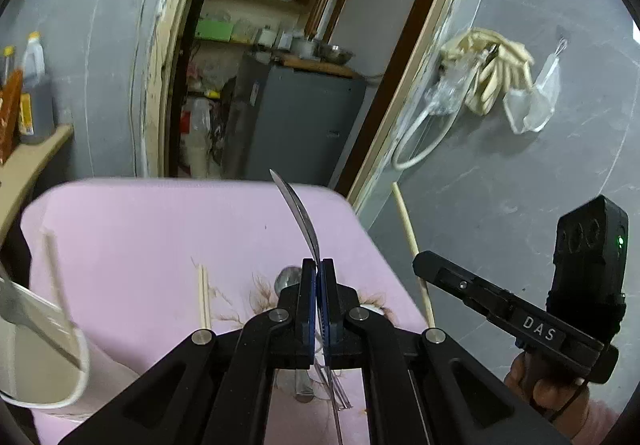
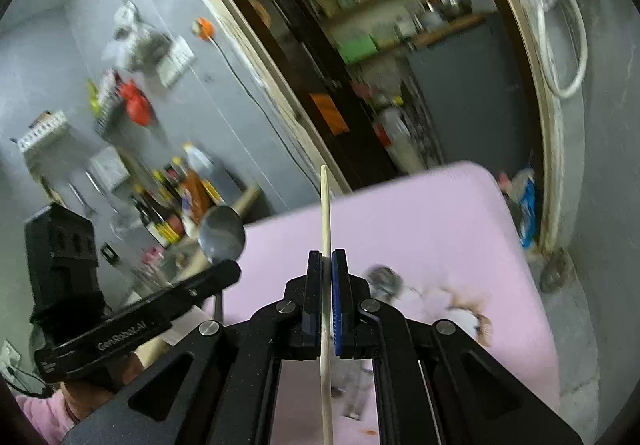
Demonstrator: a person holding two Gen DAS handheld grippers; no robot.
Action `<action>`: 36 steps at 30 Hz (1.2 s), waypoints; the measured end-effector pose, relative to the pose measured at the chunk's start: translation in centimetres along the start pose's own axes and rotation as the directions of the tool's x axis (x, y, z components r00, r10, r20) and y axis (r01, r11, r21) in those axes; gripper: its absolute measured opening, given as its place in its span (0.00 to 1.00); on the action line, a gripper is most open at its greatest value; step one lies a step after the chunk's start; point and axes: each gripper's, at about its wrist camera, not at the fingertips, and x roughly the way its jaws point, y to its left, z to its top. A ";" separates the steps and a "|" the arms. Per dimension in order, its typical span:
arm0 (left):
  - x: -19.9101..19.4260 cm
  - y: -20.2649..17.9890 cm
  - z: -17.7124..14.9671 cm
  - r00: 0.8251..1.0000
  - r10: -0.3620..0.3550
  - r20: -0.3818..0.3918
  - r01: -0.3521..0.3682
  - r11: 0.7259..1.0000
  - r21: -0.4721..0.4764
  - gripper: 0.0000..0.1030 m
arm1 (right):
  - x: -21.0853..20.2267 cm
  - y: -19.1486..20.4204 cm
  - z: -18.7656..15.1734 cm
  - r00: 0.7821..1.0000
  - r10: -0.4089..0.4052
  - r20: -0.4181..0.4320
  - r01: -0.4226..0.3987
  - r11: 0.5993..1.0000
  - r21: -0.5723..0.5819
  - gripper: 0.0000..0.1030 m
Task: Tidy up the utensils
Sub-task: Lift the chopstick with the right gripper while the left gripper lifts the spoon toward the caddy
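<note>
My left gripper [image 1: 319,265] is shut on a metal spoon [image 1: 298,211], held edge-on above the pink table [image 1: 140,229]; its bowl shows in the right wrist view [image 2: 222,235]. My right gripper [image 2: 327,257] is shut on a wooden chopstick [image 2: 325,205], which also shows in the left wrist view [image 1: 408,233] at the table's right edge. Another pair of chopsticks [image 1: 204,297], a second spoon [image 1: 289,277] and a fork [image 1: 336,389] lie on the table below the left gripper. A white holder [image 1: 48,357] stands at lower left with a chopstick [image 1: 54,269] in it.
An open doorway [image 1: 280,65] with shelves and a grey cabinet lies behind the table. Bottles [image 1: 32,93] stand on a wooden shelf at the left. Gloves and bags [image 1: 496,81] hang on the grey wall at the right. The table top has brown stains [image 2: 472,309].
</note>
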 end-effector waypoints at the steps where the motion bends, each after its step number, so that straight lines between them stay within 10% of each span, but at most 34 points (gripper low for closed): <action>1: -0.9 0.1 0.4 1.000 -0.004 0.015 0.004 1.000 -0.001 0.03 | -0.4 0.6 0.3 1.000 0.014 0.026 -0.014 1.000 0.001 0.04; 13: -10.4 4.3 4.3 0.981 0.036 0.193 -0.035 0.999 -0.009 0.03 | -2.0 11.8 3.6 0.941 0.175 0.291 -0.155 0.984 -0.092 0.04; 26: -17.7 11.4 6.4 0.913 0.187 0.363 -0.189 0.981 -0.030 0.03 | -1.1 22.7 3.0 0.873 0.233 0.428 -0.148 0.964 -0.222 0.04; 36: -17.6 18.3 4.0 0.858 0.199 0.473 -0.163 0.980 -0.116 0.03 | 3.1 24.3 -0.7 0.831 0.222 0.510 -0.113 0.965 -0.235 0.04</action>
